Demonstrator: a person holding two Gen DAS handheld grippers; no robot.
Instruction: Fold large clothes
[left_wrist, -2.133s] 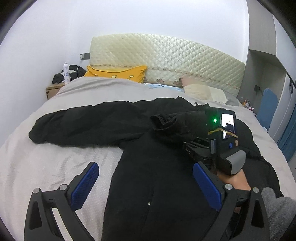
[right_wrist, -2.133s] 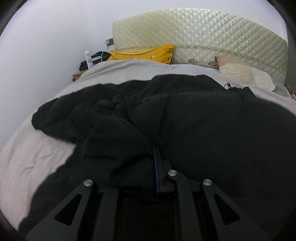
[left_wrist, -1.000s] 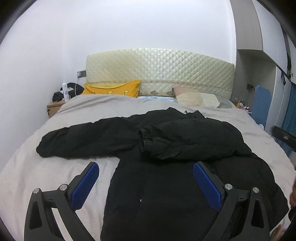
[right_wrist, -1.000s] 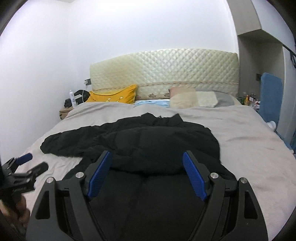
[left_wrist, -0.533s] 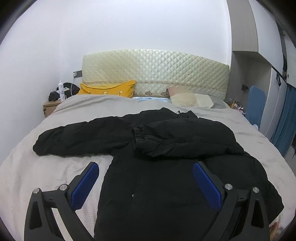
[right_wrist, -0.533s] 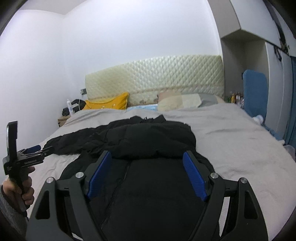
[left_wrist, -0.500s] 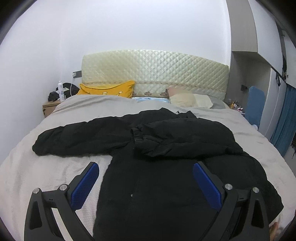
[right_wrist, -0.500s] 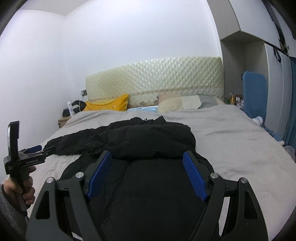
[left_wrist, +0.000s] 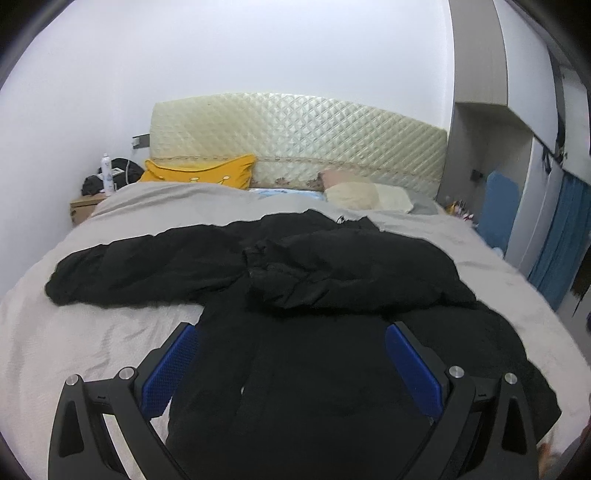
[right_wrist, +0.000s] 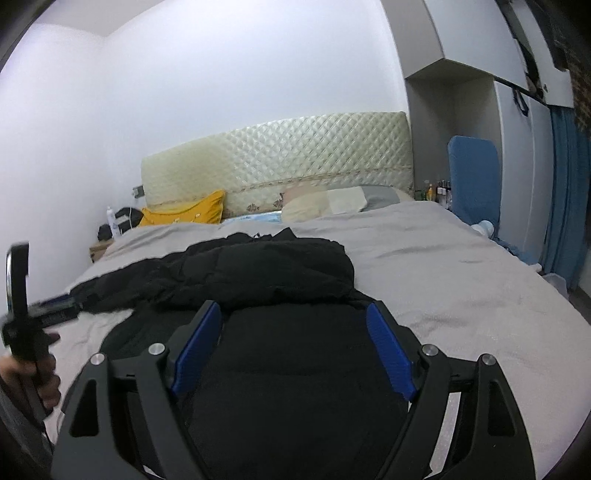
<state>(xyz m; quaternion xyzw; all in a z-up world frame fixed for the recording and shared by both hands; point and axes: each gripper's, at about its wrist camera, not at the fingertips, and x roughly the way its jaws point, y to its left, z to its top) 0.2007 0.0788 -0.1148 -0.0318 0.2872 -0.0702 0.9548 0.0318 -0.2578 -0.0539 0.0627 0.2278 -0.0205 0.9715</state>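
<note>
A large black padded jacket (left_wrist: 325, 332) lies on the grey bedspread (left_wrist: 74, 332), front up. Its right sleeve (left_wrist: 351, 277) is folded across the chest. Its left sleeve (left_wrist: 140, 269) stretches out to the left. My left gripper (left_wrist: 291, 354) is open and empty above the jacket's lower part. My right gripper (right_wrist: 295, 339) is open and empty, also above the jacket (right_wrist: 288, 354). In the right wrist view the left gripper (right_wrist: 55, 306) shows at the far left edge, held in a hand near the outstretched sleeve's cuff (right_wrist: 96, 299).
A quilted cream headboard (left_wrist: 295, 147) stands at the back. A yellow pillow (left_wrist: 199, 173) and pale pillows (left_wrist: 365, 195) lie before it. A nightstand (left_wrist: 85, 206) with a bottle is back left. A blue chair (right_wrist: 472, 181) and curtain (right_wrist: 565, 199) stand on the right.
The right gripper let go of the folded right sleeve and drew back open. Both grippers have pulled back from the jacket; the left one has lately shifted left toward the outstretched sleeve.
</note>
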